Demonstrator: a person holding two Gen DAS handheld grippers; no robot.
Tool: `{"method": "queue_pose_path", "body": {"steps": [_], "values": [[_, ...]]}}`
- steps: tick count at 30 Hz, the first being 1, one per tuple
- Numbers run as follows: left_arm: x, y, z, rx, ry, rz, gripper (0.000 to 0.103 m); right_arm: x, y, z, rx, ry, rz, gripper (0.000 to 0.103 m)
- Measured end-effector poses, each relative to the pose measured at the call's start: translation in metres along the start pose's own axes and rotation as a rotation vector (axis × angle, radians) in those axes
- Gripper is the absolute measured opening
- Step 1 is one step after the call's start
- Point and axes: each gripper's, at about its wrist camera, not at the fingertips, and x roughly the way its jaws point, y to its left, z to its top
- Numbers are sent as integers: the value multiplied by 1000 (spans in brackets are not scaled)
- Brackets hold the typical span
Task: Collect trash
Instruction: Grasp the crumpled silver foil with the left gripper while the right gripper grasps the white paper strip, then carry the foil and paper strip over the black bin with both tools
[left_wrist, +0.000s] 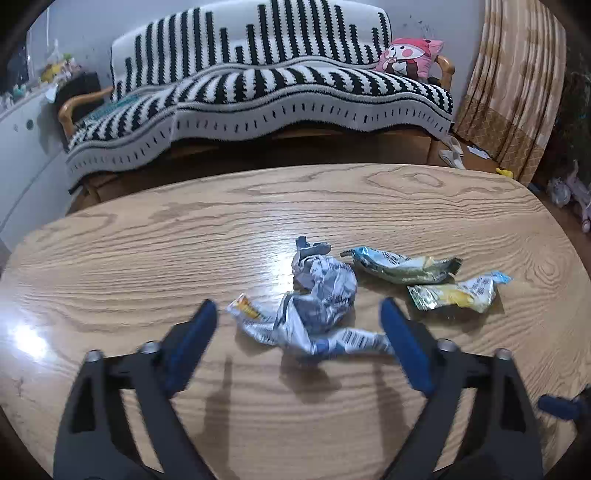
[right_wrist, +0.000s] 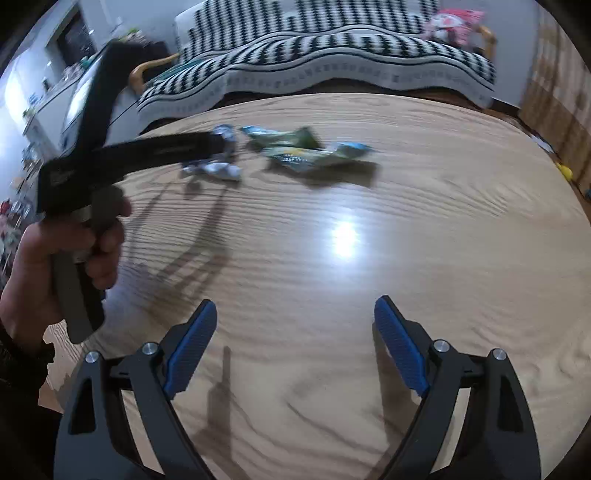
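Through the left wrist camera, I had the left claw (left_wrist: 298, 308) spread wide and low over the worktop (left_wrist: 147, 236), its blue fingers (left_wrist: 195, 332) straddling the crumpled white wrapper (left_wrist: 317, 302). I kept it open so the wrapper's bulk could sit between the pads before any squeeze; nothing was gripped. The right-hand finger lay just beside the wrapper's barcode tail, whether touching I could not tell. Two more pieces lay just past it toward the worktop's right edge: a green packet (left_wrist: 402, 267) and a yellow packet (left_wrist: 458, 293), near each other, so all the trash was bunched around the middle of the worktop and could be taken piece by piece. I judged the white wrapper the sensible first target, being nearest.

Through the right wrist camera, the right claw (right_wrist: 295, 314) was also open and empty, held over bare wood near the worktop's near edge, well apart from the trash. I judged it kept back to leave room. Beyond it the left hand (right_wrist: 62, 254) gripped its tool's handle, the left claw reaching over the white wrapper (right_wrist: 218, 168) near the far edge, with the green packet (right_wrist: 284, 138) and the yellow packet (right_wrist: 314, 155) beside it. That view was blurred.
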Motion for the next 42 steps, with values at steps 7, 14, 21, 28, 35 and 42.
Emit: {"method": "queue_pose_path", "body": {"steps": [7,14,21,28,35,42], "values": [[-6,22,-3,-64,-9,-88,28,40,34,37,-60,-4,79,85],[-38,72,-16,-163,-20,-104,27,75,82,67,-191,-6,75,85],[-34,115,-45,-259,47,-125,27,96,142,77,-288,8,134,80],[-38,134,-54,-298,48,-166,27,101,177,73,-311,6,168,14],[-53,144,-57,-332,29,-191,27,81,177,58,-318,1,155,13],[-75,111,-56,-245,4,-154,27,25,127,27,-264,-16,86,13]]}}
